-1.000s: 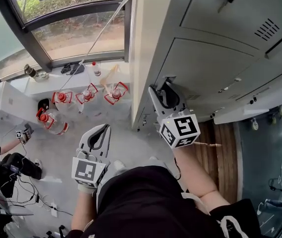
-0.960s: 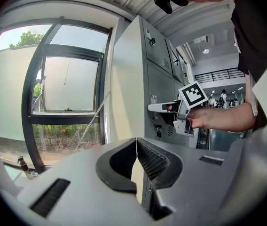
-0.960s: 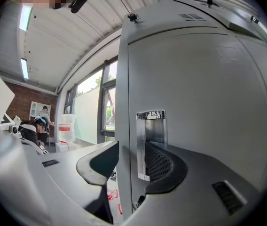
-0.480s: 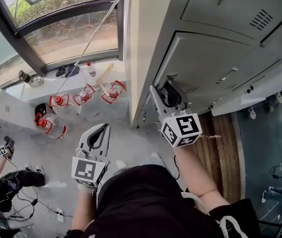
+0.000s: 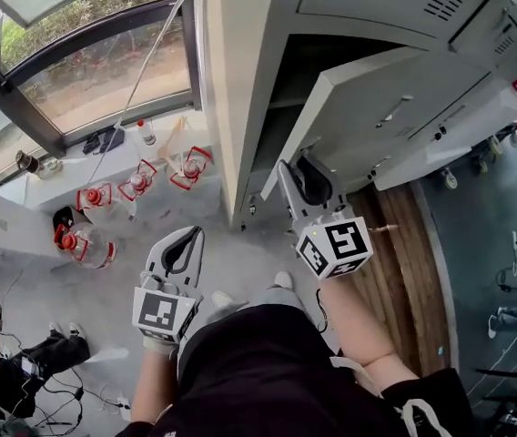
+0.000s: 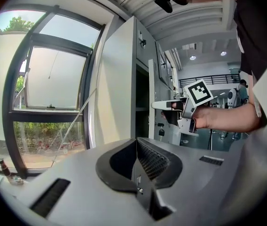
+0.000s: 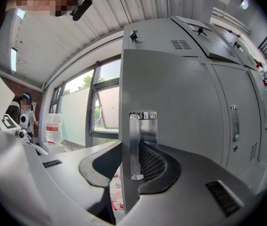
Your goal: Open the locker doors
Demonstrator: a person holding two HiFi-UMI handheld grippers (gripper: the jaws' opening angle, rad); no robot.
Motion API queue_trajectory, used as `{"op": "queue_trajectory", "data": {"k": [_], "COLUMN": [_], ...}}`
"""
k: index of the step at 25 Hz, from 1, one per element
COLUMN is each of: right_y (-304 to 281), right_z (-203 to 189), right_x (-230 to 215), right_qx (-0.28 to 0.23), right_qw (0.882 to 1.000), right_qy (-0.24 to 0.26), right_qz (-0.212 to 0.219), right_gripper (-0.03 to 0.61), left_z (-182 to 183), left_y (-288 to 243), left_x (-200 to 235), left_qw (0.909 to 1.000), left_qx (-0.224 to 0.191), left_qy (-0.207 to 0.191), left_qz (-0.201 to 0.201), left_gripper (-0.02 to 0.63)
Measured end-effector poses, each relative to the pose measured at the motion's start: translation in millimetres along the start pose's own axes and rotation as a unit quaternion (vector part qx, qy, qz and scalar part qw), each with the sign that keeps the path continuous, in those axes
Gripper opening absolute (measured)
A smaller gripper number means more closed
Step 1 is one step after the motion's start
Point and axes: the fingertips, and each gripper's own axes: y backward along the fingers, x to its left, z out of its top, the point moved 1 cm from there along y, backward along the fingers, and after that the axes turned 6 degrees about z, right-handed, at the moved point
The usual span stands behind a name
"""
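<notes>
The locker door (image 5: 381, 107) stood partly open, its edge by the metal handle plate (image 7: 142, 140) clamped in the right gripper (image 5: 302, 173), whose jaws had just been closing. The left gripper (image 5: 178, 248) hung clenched and empty, apart, on the window (image 5: 95, 62) side.

window (image 5: 104, 71): daylight, greenery outside | floor (image 5: 104, 285): grey | right: wood strip (image 5: 413, 271)

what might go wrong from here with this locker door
The right tongs have just been closing on the thin edge of the grey metal locker door, beside its shiny recessed handle; such a narrow hold may slip as the door swings. Swung wider, the door might knock the neighbouring pale door, which seems ajar.
</notes>
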Motion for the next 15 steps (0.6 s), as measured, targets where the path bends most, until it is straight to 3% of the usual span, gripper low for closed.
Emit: {"op": "queue_trajectory", "data": {"k": [15], "right_y": [88], "right_z": [-3], "right_x": [-10], "right_qx": [-0.003], "right_qw": [1.0], "right_qy": [-0.019], "right_qz": [0.006], "right_gripper": [0.152], "left_z": [11], "left_y": [-28], "left_x": [-80], "left_qw": [0.9989], "left_qx": [-0.004], "left_qy": [0.005], "left_qz": [-0.047], "left_gripper": [0.018]}}
